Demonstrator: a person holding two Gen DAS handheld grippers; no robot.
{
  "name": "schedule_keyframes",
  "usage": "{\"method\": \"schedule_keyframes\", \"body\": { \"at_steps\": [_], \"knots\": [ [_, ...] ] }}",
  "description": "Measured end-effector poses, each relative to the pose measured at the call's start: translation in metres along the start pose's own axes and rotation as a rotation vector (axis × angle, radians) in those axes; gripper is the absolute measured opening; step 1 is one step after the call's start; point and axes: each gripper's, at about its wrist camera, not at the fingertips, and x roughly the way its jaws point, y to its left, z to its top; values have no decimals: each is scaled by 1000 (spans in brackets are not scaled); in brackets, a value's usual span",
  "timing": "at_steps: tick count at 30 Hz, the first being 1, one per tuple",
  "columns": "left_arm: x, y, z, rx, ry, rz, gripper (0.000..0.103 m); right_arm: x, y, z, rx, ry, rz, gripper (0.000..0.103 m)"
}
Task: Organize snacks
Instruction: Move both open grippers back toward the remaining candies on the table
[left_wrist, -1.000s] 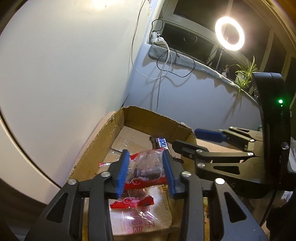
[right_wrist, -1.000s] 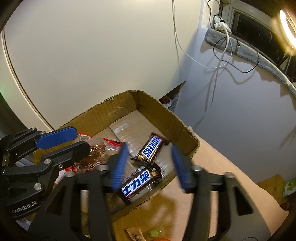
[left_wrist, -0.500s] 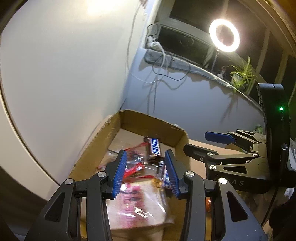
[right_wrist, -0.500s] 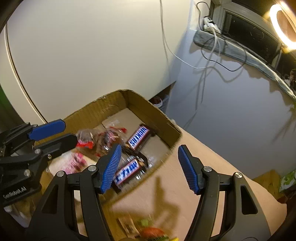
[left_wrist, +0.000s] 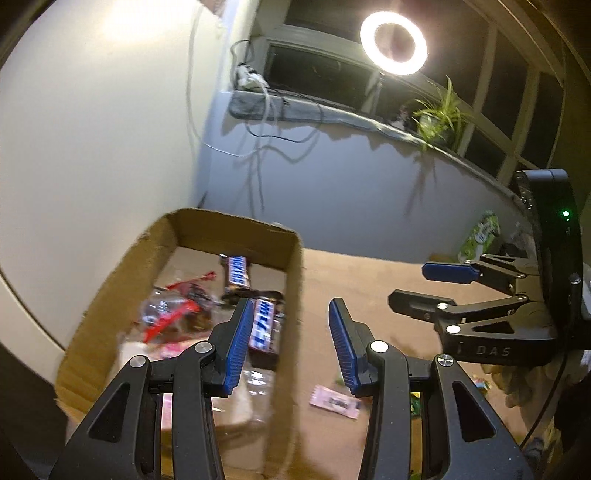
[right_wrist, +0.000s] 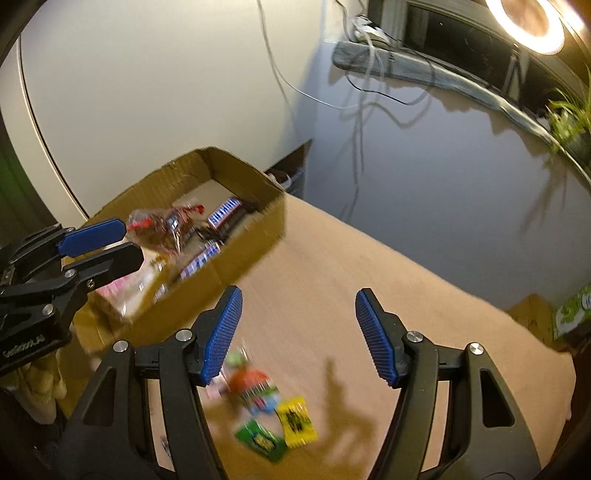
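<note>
Here the left gripper (left_wrist: 291, 347) stands open and empty over the near right wall of the cardboard box (left_wrist: 291, 280). The right gripper (right_wrist: 297, 338), whose jaws have just been opening, is open with nothing between them above the brown table (right_wrist: 424, 295), over loose sweets: a green packet (right_wrist: 260, 439) and a yellow packet (right_wrist: 297, 421). Farther off, the box holds two Snickers bars (left_wrist: 238, 271) and a red-and-clear wrapped snack (left_wrist: 173, 314).
</note>
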Motion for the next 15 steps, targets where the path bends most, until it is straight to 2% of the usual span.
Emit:
{"method": "schedule_keyframes", "body": {
  "at_steps": [15],
  "knots": [
    [19,-66,-27,119,97,-103,41,-50,-47,-96,126,23,-61,67]
  ]
}}
